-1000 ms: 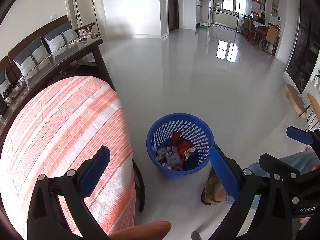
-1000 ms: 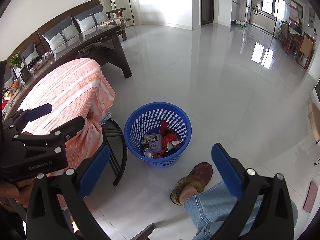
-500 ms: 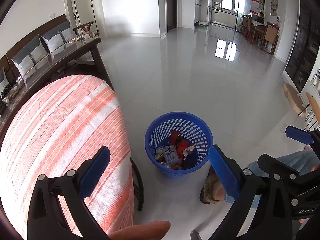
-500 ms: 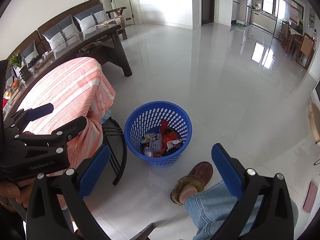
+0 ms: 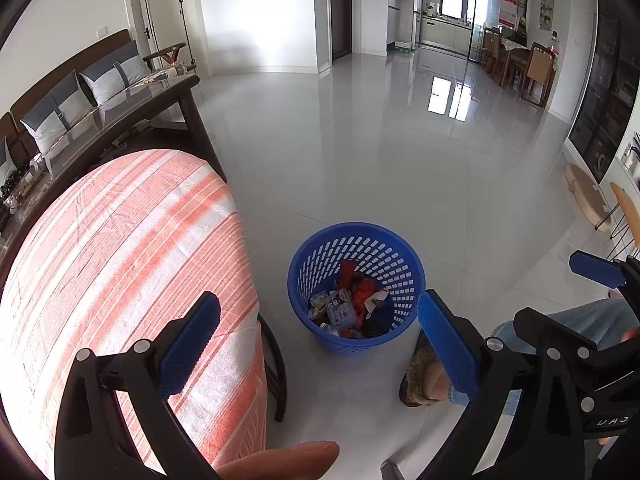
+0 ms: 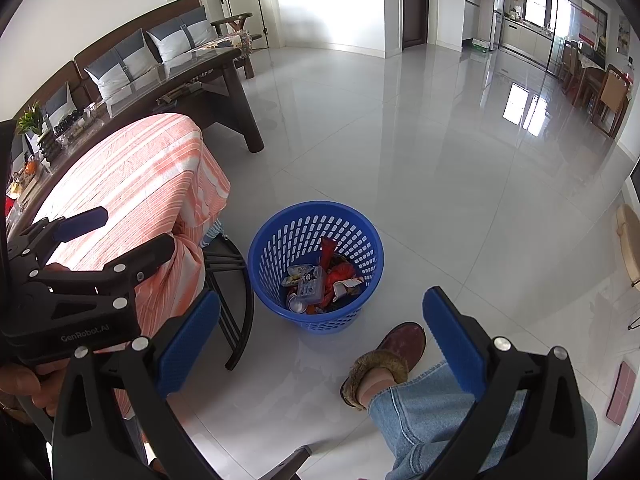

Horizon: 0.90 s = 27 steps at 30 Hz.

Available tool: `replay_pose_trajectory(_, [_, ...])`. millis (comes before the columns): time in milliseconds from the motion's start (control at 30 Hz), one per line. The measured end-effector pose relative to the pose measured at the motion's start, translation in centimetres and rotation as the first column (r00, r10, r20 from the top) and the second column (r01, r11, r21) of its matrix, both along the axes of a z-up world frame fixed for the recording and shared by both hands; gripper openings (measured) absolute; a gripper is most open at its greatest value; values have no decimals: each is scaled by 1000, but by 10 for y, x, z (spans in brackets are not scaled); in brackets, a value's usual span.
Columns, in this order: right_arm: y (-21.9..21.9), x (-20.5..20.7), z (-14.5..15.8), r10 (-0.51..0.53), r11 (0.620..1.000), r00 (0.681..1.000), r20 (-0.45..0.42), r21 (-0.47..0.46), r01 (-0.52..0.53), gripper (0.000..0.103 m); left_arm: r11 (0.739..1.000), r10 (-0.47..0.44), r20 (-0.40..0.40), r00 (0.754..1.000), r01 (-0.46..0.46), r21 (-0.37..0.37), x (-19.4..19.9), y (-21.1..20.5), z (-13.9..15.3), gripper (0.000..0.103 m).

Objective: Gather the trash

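Both your grippers are empty, fingers spread wide: the left gripper and right gripper hang above the floor. The trash already lies in the blue basket beside the striped cloth bench, which shows nothing loose. You look finished; next, scan for leftovers. Since a second ago, hardly anything has shifted.

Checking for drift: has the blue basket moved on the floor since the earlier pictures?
No. The blue basket sits equally close to the slippered foot.
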State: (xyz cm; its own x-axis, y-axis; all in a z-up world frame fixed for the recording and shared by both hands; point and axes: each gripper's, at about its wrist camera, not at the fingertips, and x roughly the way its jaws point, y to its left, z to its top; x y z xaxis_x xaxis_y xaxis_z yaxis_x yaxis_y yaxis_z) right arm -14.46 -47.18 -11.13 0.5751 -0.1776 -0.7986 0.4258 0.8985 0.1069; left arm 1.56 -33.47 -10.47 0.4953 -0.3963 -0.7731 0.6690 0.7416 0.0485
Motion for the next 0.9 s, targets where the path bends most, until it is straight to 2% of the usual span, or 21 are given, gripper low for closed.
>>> replay_pose_trajectory(900, [0, 0, -4, -4, 1000, 1000, -10, 4, 4, 98, 1000, -10, -3, 1000, 10, 7, -2, -3, -4, 98])
